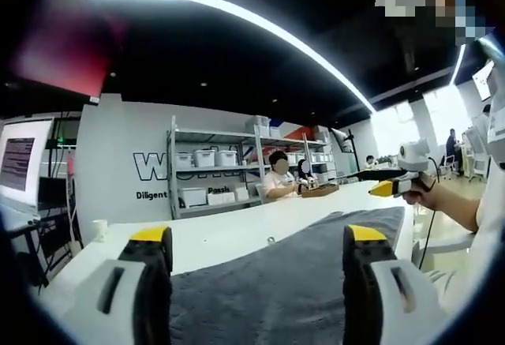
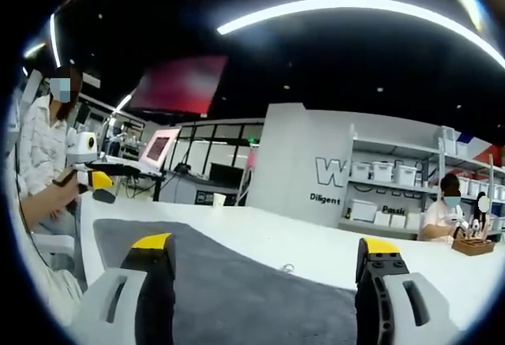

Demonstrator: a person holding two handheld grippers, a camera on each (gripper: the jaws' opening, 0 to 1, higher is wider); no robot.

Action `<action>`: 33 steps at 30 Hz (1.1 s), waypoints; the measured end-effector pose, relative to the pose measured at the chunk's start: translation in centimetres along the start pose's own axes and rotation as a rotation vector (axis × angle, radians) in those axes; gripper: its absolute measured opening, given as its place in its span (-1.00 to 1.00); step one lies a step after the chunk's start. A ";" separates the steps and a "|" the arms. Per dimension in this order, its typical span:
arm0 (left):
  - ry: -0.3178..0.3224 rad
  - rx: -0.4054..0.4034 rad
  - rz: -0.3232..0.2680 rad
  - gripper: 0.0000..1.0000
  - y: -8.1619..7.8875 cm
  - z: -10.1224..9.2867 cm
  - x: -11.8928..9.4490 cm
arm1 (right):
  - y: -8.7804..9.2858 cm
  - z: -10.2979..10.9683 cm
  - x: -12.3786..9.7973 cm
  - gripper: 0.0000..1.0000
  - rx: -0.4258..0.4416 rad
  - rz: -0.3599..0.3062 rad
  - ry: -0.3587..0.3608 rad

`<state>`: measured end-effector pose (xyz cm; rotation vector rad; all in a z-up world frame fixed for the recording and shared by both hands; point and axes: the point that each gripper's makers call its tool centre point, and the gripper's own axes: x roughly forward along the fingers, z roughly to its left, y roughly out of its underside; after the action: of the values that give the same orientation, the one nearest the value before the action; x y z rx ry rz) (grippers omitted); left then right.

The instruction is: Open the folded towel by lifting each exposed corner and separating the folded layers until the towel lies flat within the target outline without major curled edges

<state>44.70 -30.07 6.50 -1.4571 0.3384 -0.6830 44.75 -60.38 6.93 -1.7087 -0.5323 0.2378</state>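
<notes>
Towel of dark grey cloth lies spread on the white table, and it looks flat and smooth, with a straight far edge and no curled corner that I can see. In the left gripper view it reaches from between the jaws up to the far edge of the table; in the right gripper view the same towel runs from its left corner toward the lower right. No target outline can be made out around it.

The left gripper stands over the near part of the towel with its yellow-tipped jaws wide apart, holding nothing. The right gripper is also spread wide above the towel and empty.

Beside the towel, on the bare table, a small ring-like thing lies; it is too small to tell what it is. Beyond the towel's right end, in the left gripper view, a hand of another person holds one more yellow-tipped gripper above the table. At the far end of the table two people sit, with a wooden box before them. Behind them stands a metal shelf with white bins against a grey wall with partly hidden letters. A small white cup stands at the table's left part.

The near edge of the towel is cut off under both grippers.
</notes>
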 end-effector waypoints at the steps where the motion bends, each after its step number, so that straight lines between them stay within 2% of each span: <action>1: 0.000 0.001 -0.001 0.77 0.0 0.0 0.0 | 0.0 0.0 0.0 0.89 0.001 -0.001 0.000; 33: 0.003 0.004 0.009 0.75 0.1 -0.1 0.0 | 0.3 0.4 0.1 0.84 0.008 0.011 -0.020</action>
<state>44.62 -30.12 6.39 -1.4499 0.3456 -0.6779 44.72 -60.03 6.57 -1.7033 -0.5358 0.2649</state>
